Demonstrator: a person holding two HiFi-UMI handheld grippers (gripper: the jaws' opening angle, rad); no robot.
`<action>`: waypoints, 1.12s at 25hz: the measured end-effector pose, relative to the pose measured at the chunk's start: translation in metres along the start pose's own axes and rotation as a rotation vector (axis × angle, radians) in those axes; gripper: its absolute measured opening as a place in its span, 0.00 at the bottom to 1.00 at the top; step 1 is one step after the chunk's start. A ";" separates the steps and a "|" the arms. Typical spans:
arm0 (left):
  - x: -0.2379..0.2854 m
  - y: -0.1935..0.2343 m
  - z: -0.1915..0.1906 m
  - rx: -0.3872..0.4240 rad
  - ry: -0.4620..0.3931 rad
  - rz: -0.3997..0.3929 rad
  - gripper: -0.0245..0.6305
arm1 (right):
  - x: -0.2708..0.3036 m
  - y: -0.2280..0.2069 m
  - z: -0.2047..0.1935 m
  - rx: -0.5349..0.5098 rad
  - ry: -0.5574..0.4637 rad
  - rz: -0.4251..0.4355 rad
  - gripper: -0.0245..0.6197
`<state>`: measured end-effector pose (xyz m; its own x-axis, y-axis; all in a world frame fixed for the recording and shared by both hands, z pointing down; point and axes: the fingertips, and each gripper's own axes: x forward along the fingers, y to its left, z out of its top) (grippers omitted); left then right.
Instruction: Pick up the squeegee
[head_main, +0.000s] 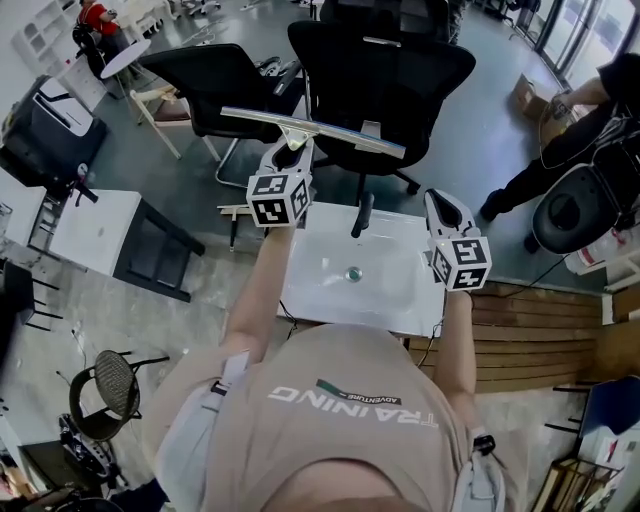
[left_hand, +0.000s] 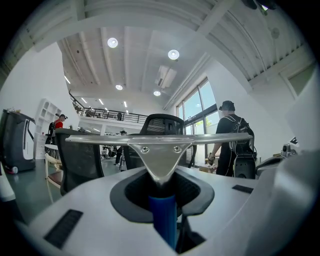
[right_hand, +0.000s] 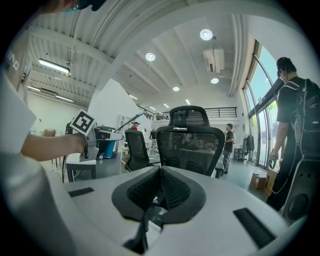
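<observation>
Left gripper (head_main: 288, 152) is clamped on the squeegee (head_main: 312, 132), which sits in the upper centre of the head view, raised clear of the white basin (head_main: 330, 295) below it. In the left gripper view the blue handle (left_hand: 164, 220) stands between the jaws, with the metal neck rising to a long blade that runs level across the middle of the frame. Right gripper (head_main: 438, 203) hangs at centre right, over the basin's right edge, well apart from the squeegee; the right gripper view shows its jaws pressed together with nothing between them. Black office chair (head_main: 390, 70) stands beyond the basin, behind the blade. A person (head_main: 570, 140) stands at far right
</observation>
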<state>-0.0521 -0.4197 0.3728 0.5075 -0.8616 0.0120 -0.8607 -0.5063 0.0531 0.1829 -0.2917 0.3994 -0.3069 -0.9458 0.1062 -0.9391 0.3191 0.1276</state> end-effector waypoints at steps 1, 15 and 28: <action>0.000 0.000 0.000 0.001 0.001 0.000 0.19 | 0.000 0.001 -0.001 -0.001 0.002 0.002 0.09; 0.002 0.002 -0.002 0.004 -0.001 0.002 0.19 | 0.002 -0.001 0.000 0.008 -0.003 -0.006 0.09; 0.003 0.006 0.007 0.016 -0.023 0.007 0.19 | 0.020 0.008 0.007 0.001 -0.001 0.016 0.09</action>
<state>-0.0559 -0.4252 0.3663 0.5008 -0.8655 -0.0108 -0.8648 -0.5008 0.0367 0.1676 -0.3085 0.3955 -0.3220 -0.9407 0.1069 -0.9342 0.3341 0.1254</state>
